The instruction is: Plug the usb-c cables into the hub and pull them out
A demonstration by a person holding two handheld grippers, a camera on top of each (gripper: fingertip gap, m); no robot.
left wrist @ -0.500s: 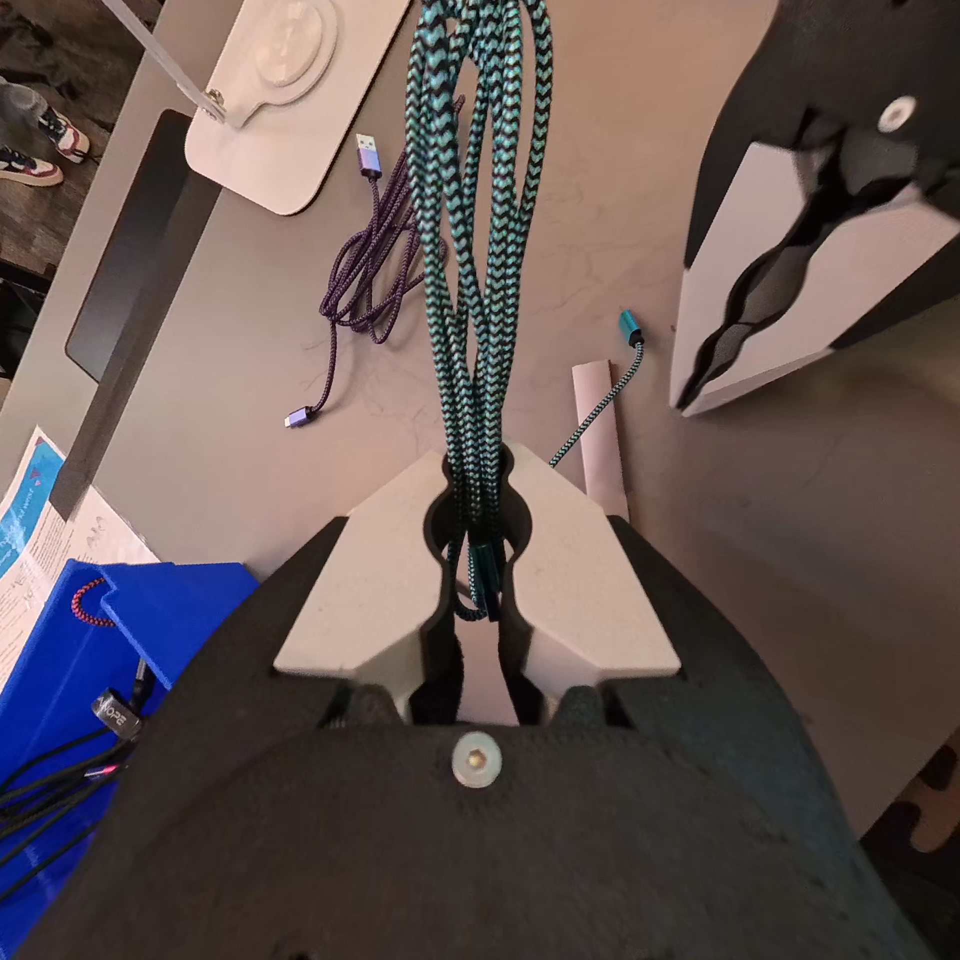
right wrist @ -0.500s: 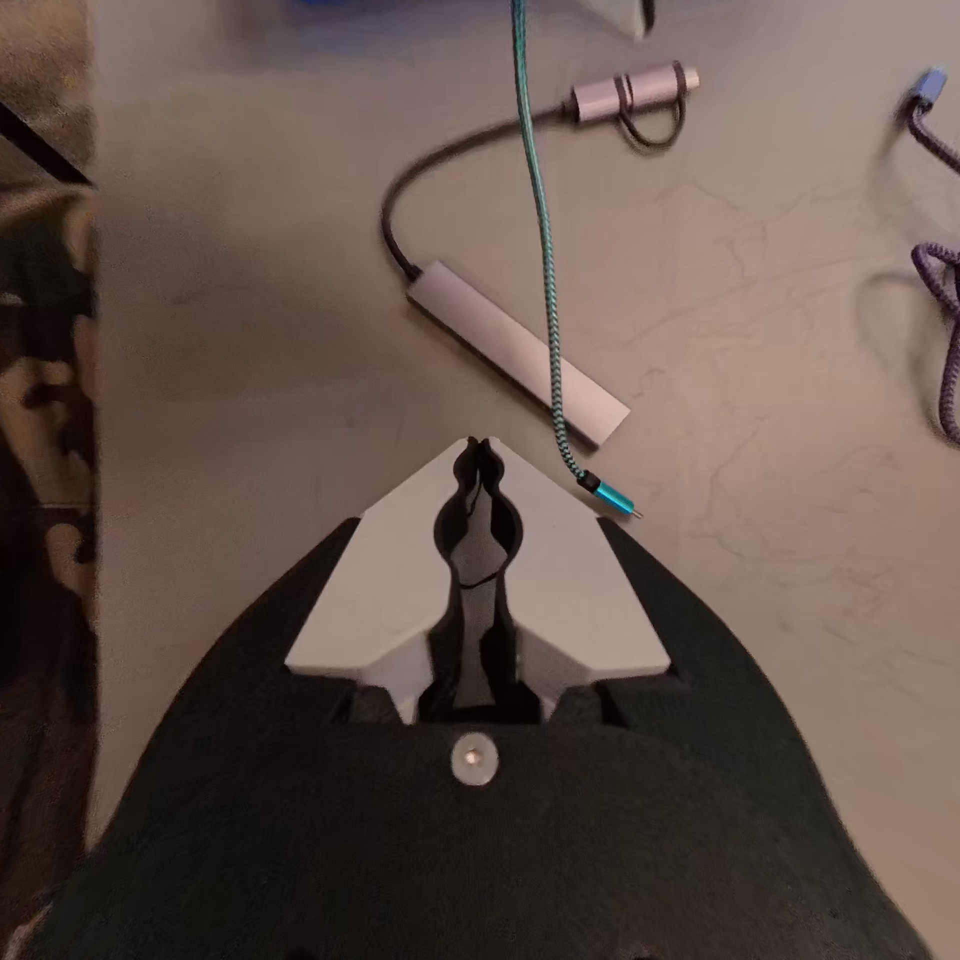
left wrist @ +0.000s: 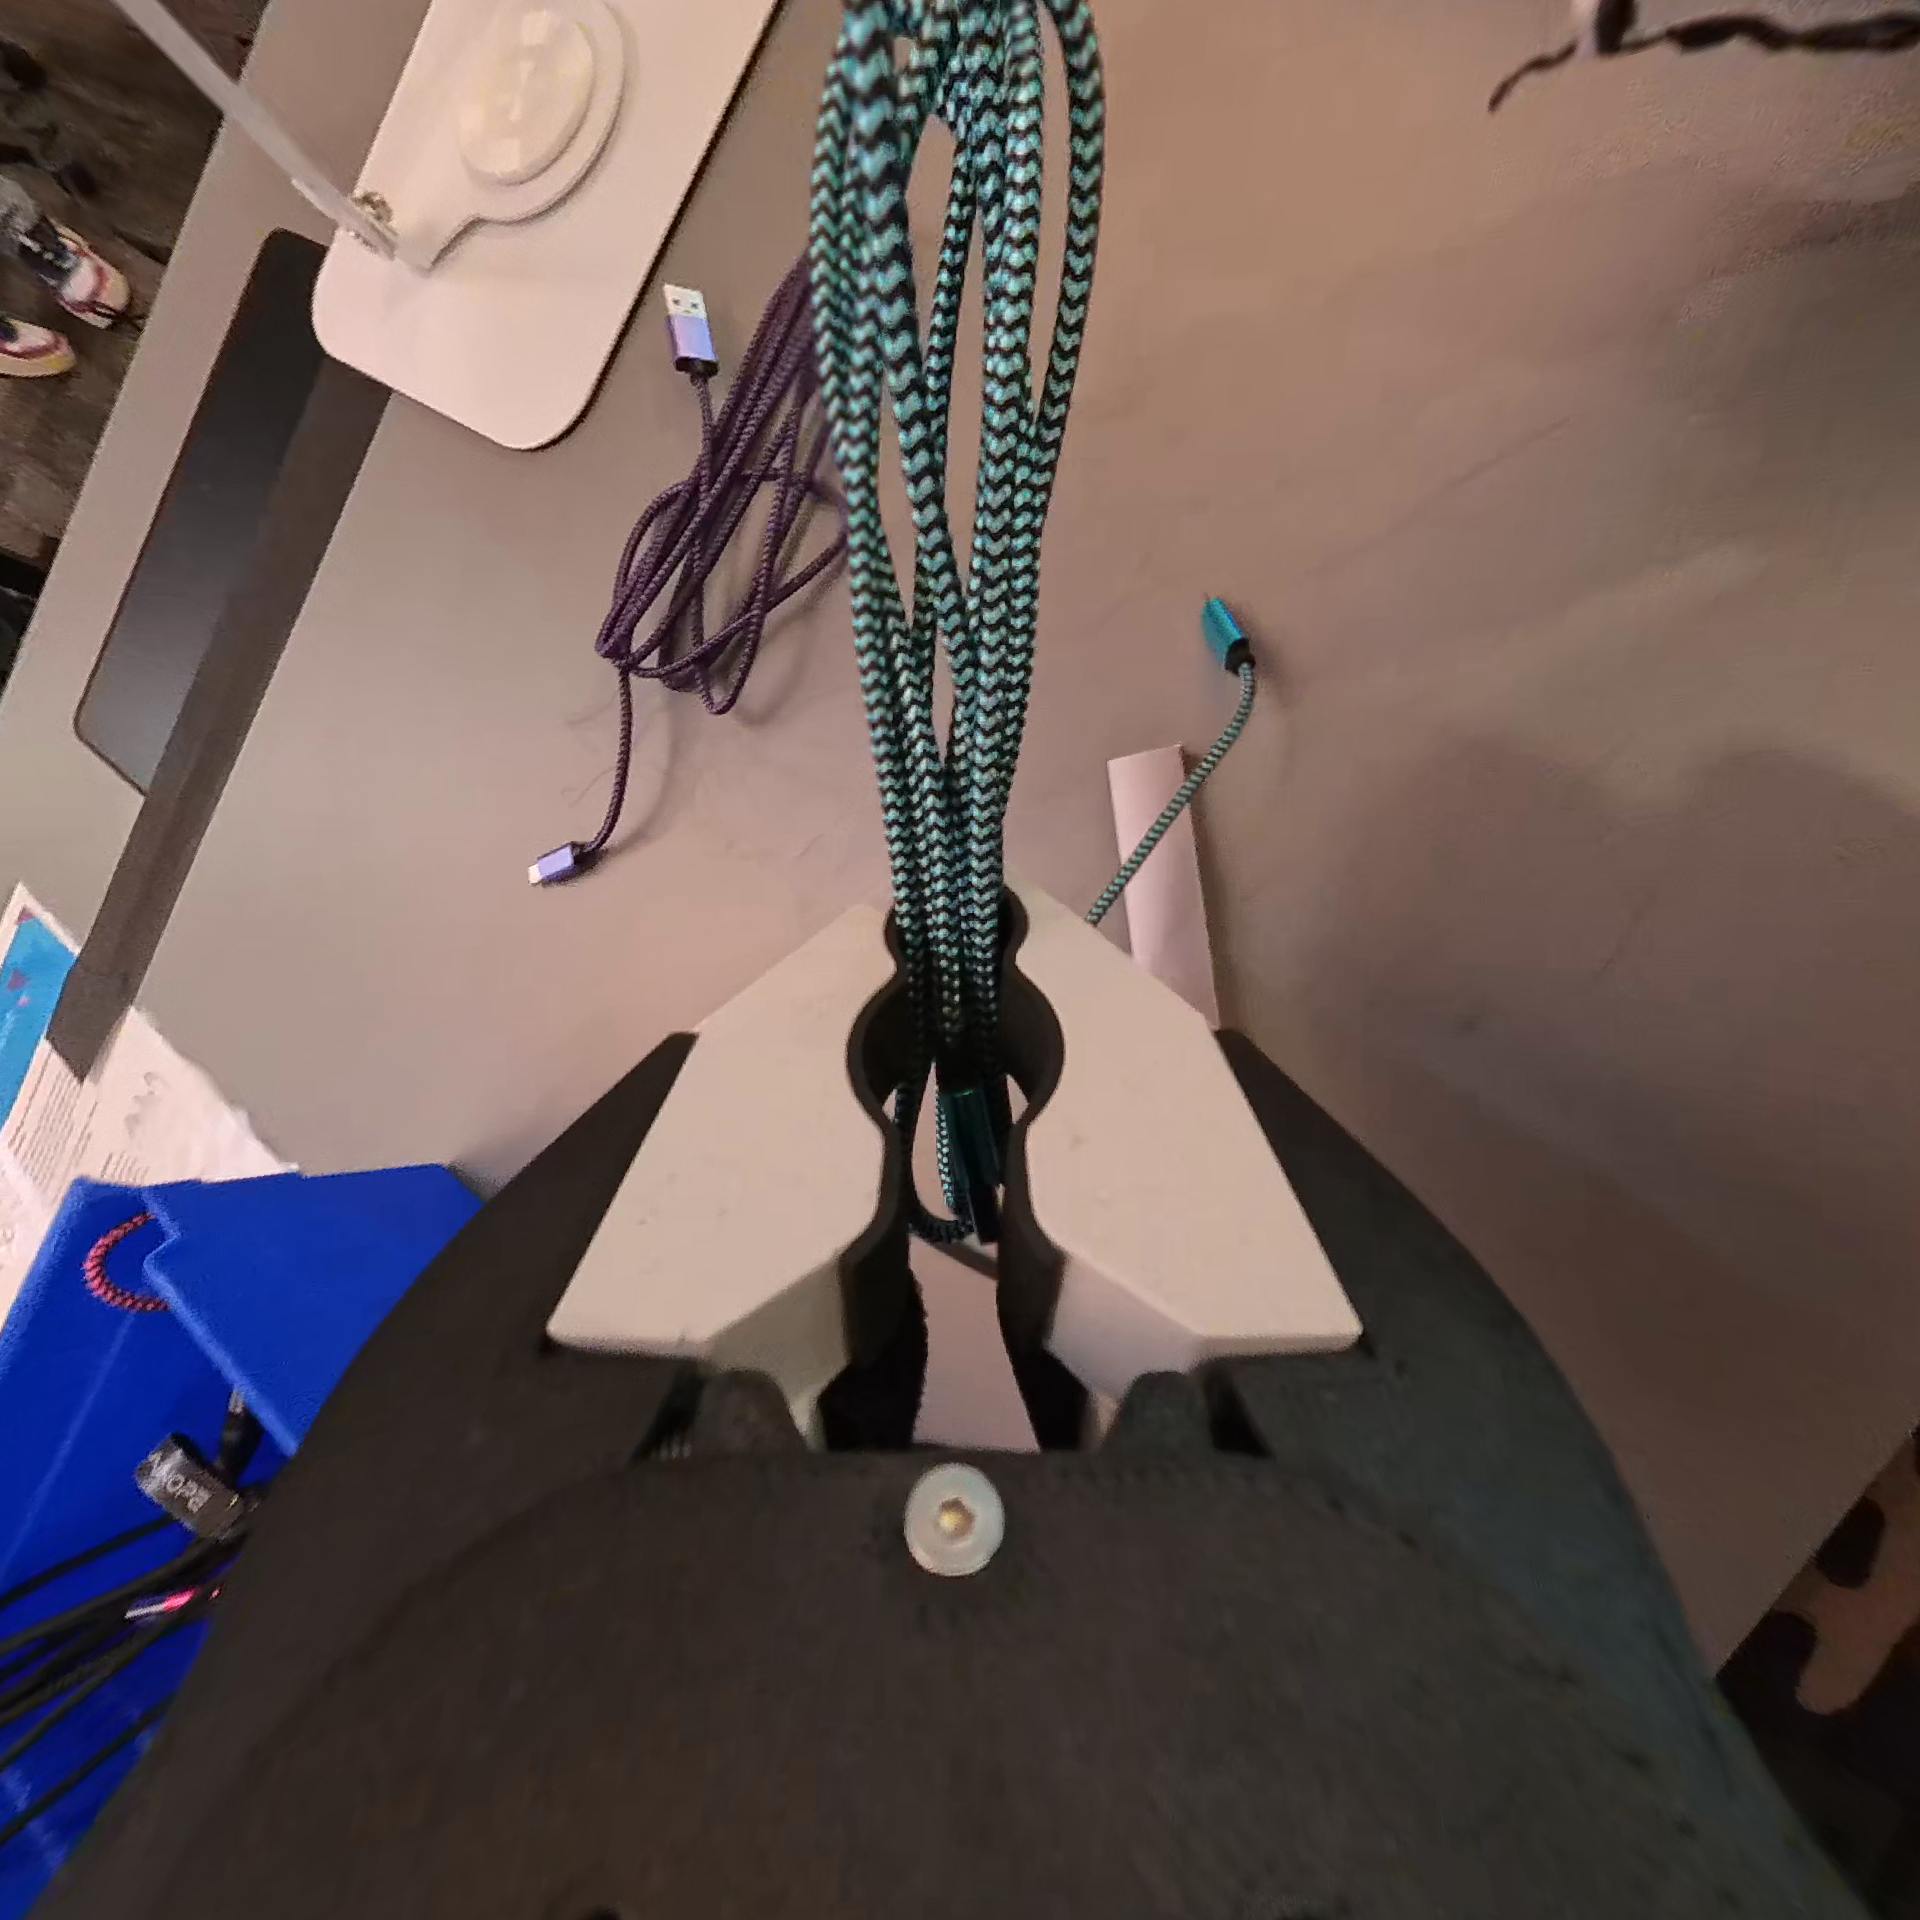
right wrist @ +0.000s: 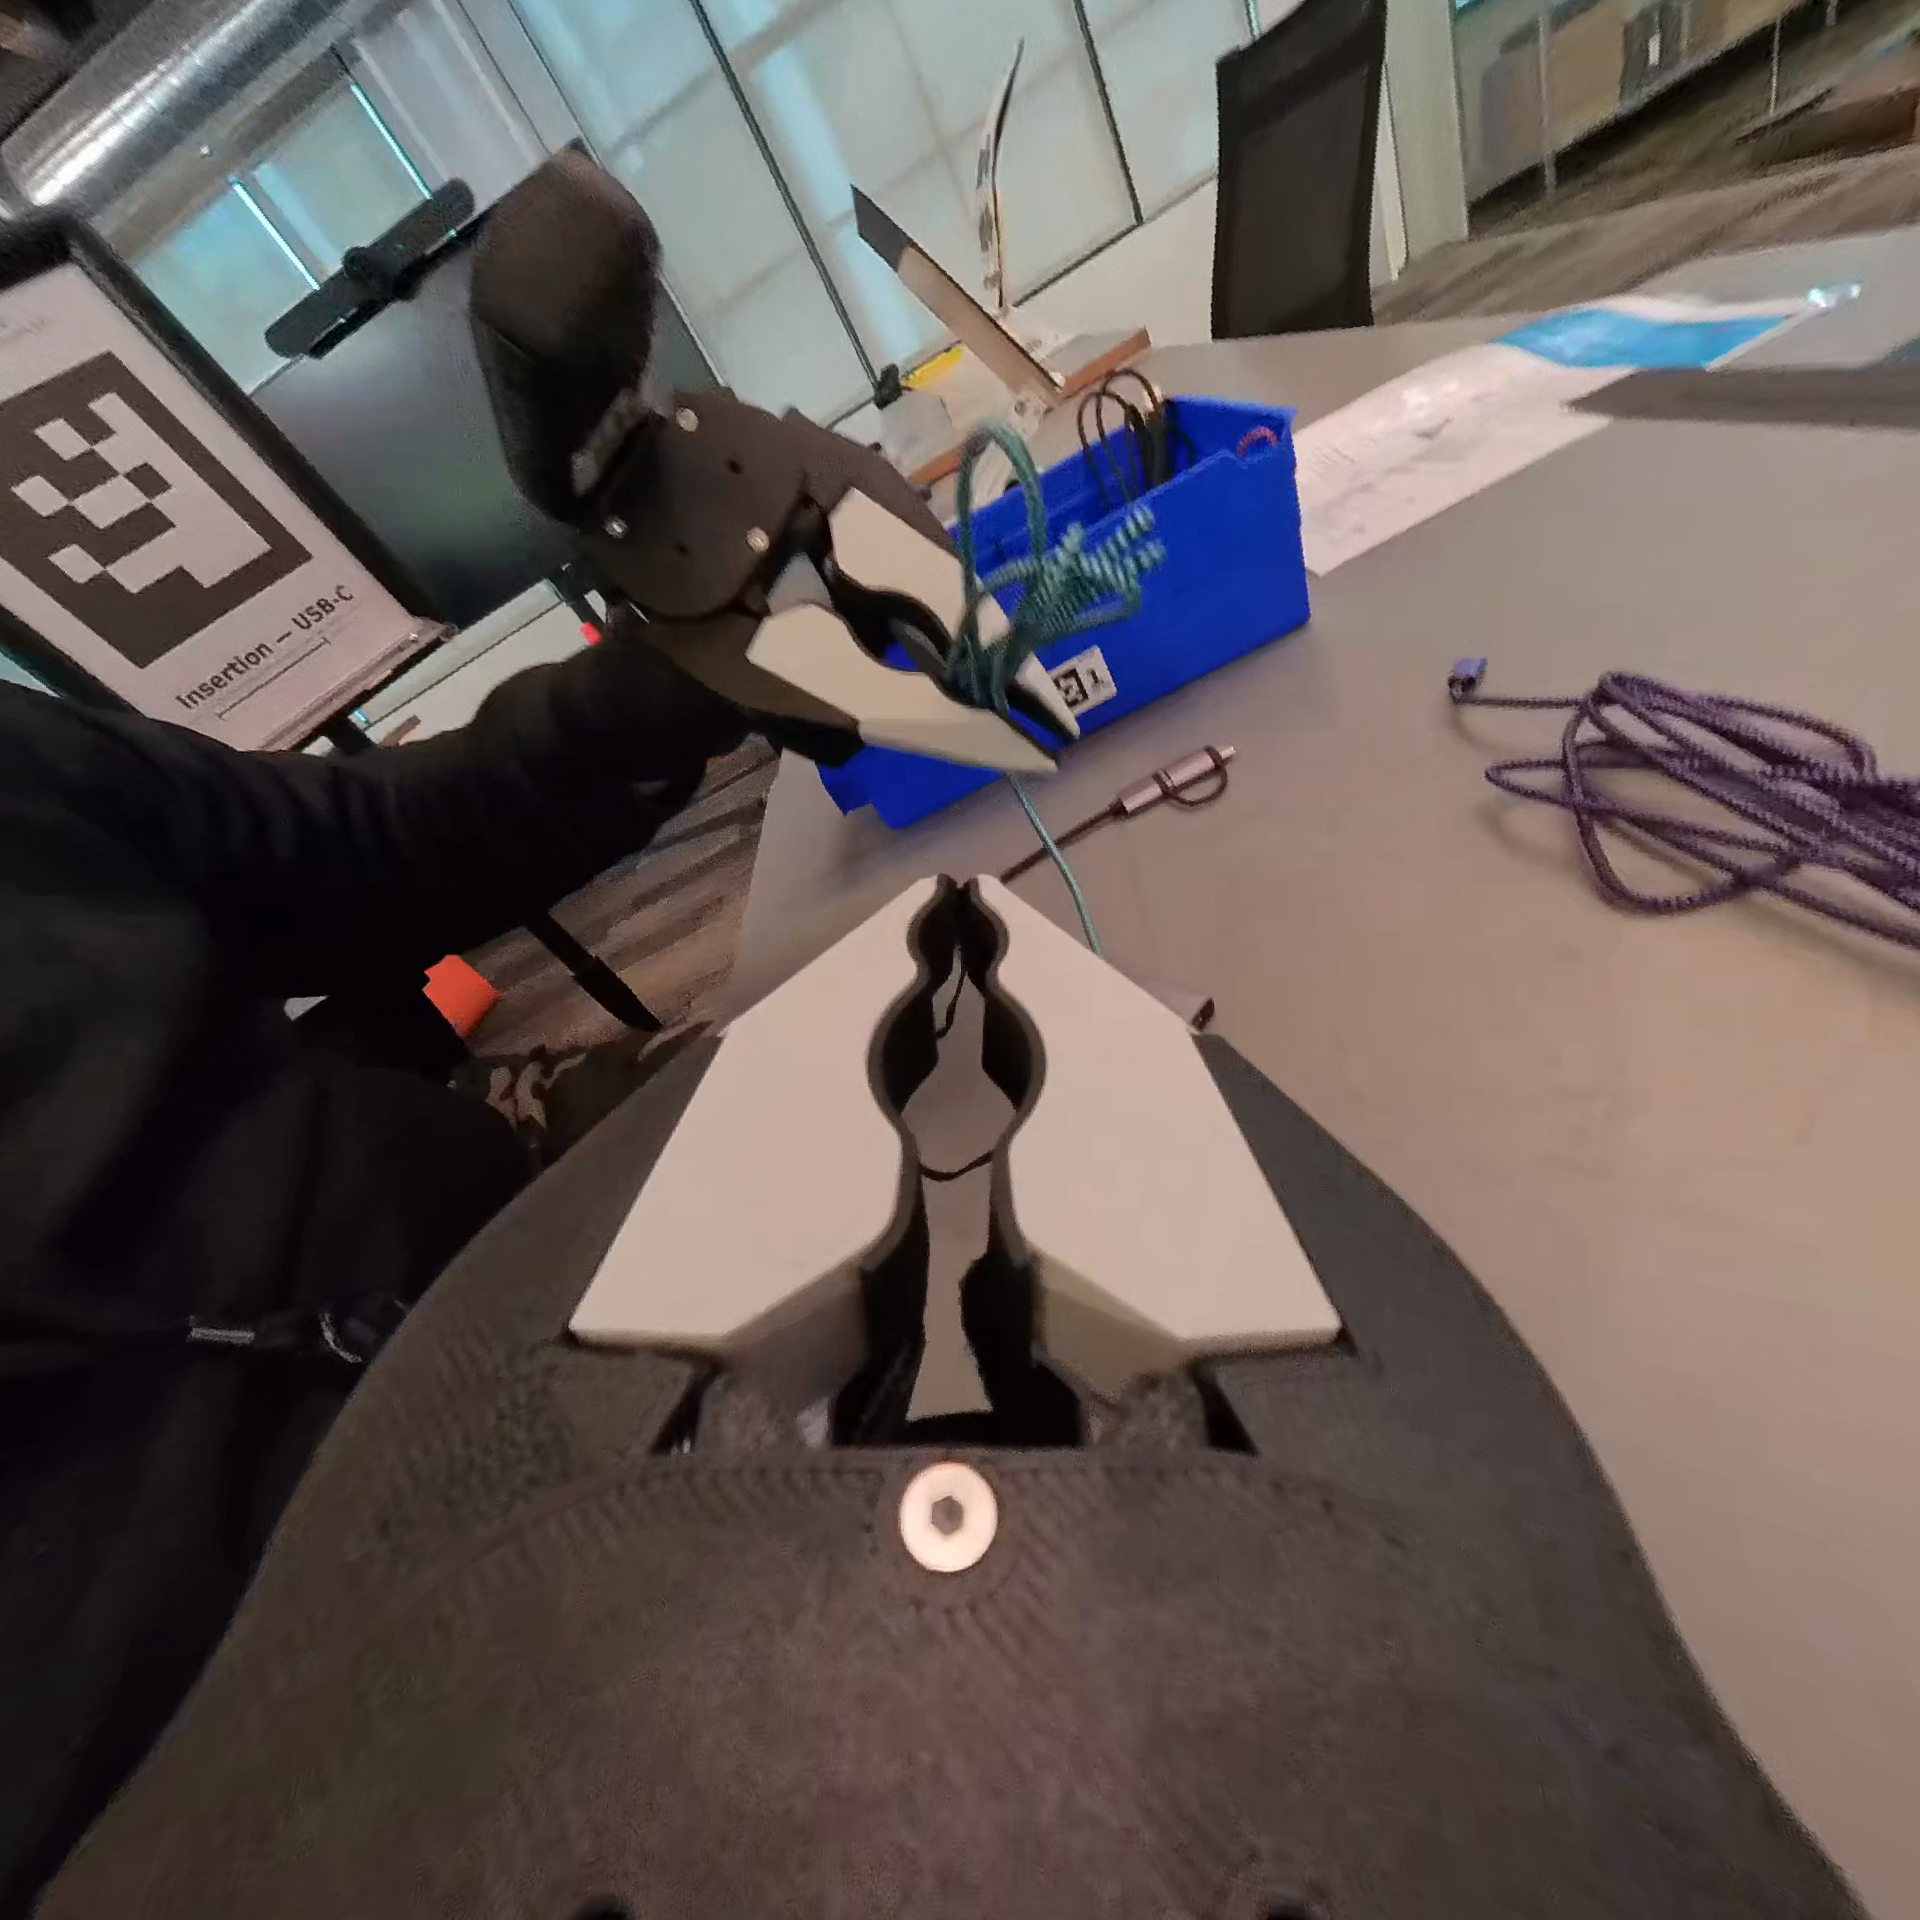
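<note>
My left gripper (left wrist: pixel 954 920) is shut on a bundle of teal braided cable (left wrist: pixel 956 436) and holds it above the grey table (left wrist: pixel 1507 623). One teal end hangs down to the table, with its plug (left wrist: pixel 1224 634) lying beside the grey hub (left wrist: pixel 1158 862). In the right wrist view my right gripper (right wrist: pixel 956 894) is shut and empty, low over the table. It faces the left gripper (right wrist: pixel 997 727) and its teal coil (right wrist: pixel 1039 582). The hub is mostly hidden behind my right fingers; its lead's adapter plug (right wrist: pixel 1184 779) shows.
A purple cable (left wrist: pixel 717 561) lies loose on the table, also in the right wrist view (right wrist: pixel 1714 790). A blue bin (right wrist: pixel 1195 561) with black cables stands at the table edge. A white lamp base (left wrist: pixel 540 208), papers (left wrist: pixel 62 1091), a person's black sleeve (right wrist: pixel 312 831). Spacing between my two grippers at the tips: around 12 centimeters. The grey hub (left wrist: pixel 1158 862) lies around 8 centimeters away from my left fingertips.
My right gripper has swung up from looking down at the hub to looking across the table, and has left the left wrist view. The left gripper still holds the teal bundle.
</note>
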